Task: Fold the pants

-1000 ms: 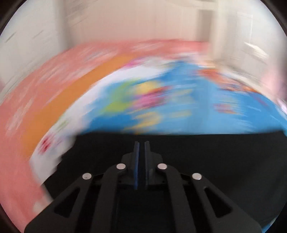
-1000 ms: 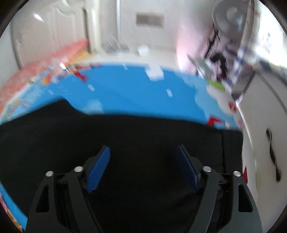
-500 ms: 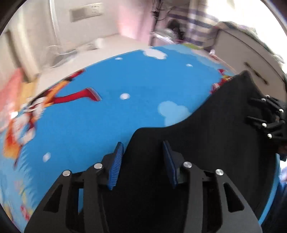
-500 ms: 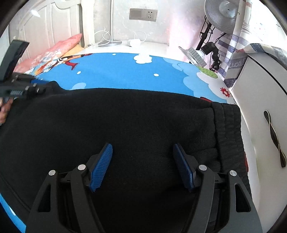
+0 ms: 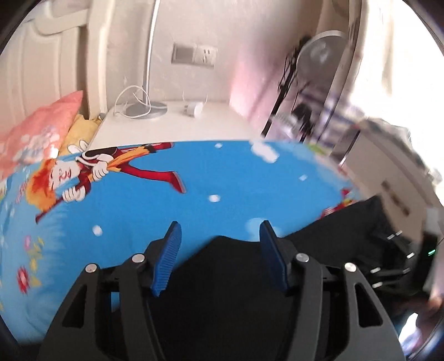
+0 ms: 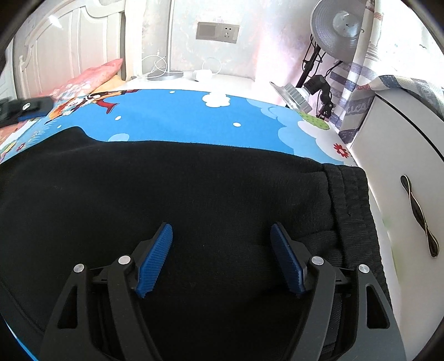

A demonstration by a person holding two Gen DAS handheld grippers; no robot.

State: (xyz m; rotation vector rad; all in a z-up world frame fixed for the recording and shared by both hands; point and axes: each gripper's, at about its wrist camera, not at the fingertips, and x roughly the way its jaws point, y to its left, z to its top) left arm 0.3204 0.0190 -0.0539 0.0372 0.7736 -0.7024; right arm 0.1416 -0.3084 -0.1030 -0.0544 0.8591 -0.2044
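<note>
Black pants (image 6: 194, 194) lie folded on a blue cartoon bedsheet (image 6: 180, 119), with the ribbed waistband (image 6: 349, 200) at the right edge. My right gripper (image 6: 222, 255) is open and empty just above the middle of the pants. My left gripper (image 5: 219, 255) is open and empty over the pants' far corner (image 5: 224, 250), which sits between its blue fingers. The left gripper also shows at the left edge of the right wrist view (image 6: 22, 111). The right gripper shows blurred at the right of the left wrist view (image 5: 394, 263).
A pink pillow (image 5: 36, 130) lies at the head of the bed. A white nightstand (image 5: 166, 122) holds a lamp base and a charger. A white cabinet (image 6: 402, 172) stands close to the bed's right side. A fan (image 6: 338, 25) and lights stand behind it.
My left gripper has opened, letting go of the pants, and now points across the bed from their far corner. My right gripper has stayed open over the pants.
</note>
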